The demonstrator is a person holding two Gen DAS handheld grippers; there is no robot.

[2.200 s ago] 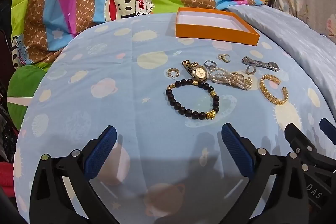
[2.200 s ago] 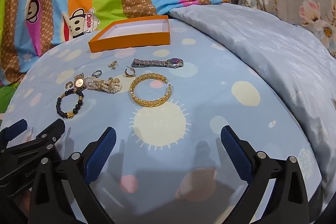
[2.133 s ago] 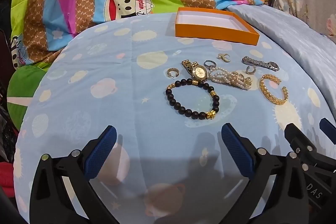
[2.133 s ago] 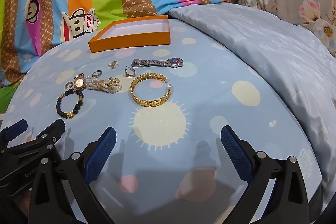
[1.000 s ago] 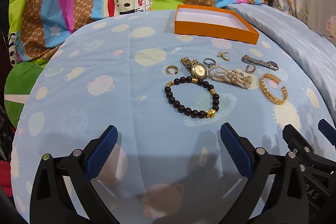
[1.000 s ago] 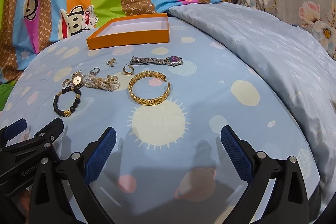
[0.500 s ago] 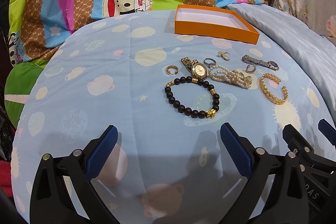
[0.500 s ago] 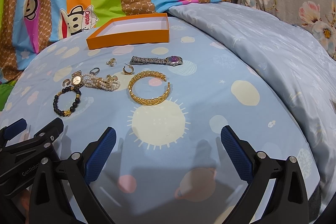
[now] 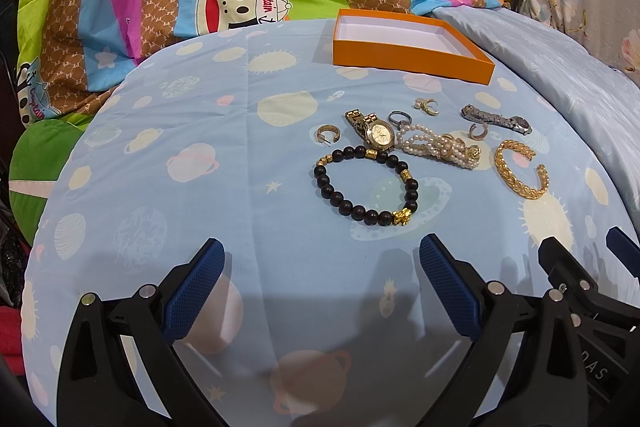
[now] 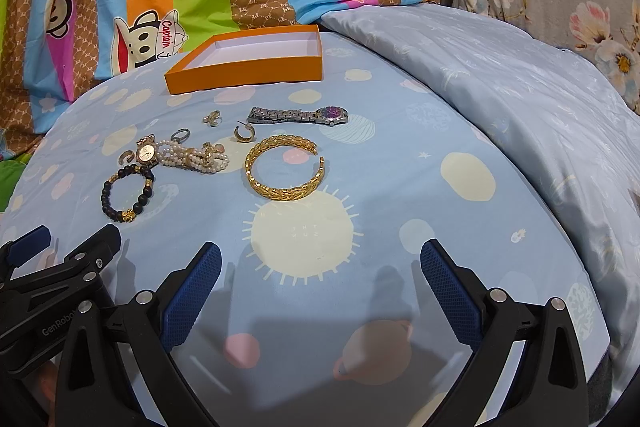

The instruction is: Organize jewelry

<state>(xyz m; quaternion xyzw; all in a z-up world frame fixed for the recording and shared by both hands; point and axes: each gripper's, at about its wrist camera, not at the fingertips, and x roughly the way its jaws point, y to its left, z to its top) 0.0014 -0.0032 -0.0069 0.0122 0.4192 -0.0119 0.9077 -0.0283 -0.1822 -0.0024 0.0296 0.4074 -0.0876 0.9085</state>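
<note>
- My left gripper [image 9: 320,259] is spread wide with nothing between the blue pads, just hovering over the blue bedsheet [image 9: 200,187].
- Right gripper [image 10: 320,263] is the same deal, wide open and empty, and the two sit side by side.
- Straight ahead of the left one, closest to it, is the black bead bracelet [image 9: 365,185]. Just past that are the gold watch [image 9: 374,133] and the pearl bracelet [image 9: 438,146], which touch each other.
- Ahead of the right one, nearest, is the gold bangle [image 10: 285,167], with the silver watch [image 10: 298,115] just beyond it. A few small rings and earrings are scattered around these, too tiny for me to sort out.
- Orange box [image 10: 244,69] sits furthest out, beyond all the jewelry. White inside, and nothing in it that I can see.
- Readable stuff: "Captain" on a monkey's cap on the striped blanket [image 10: 168,31], and "GenRobo" on the left gripper's body in the right view.
</note>
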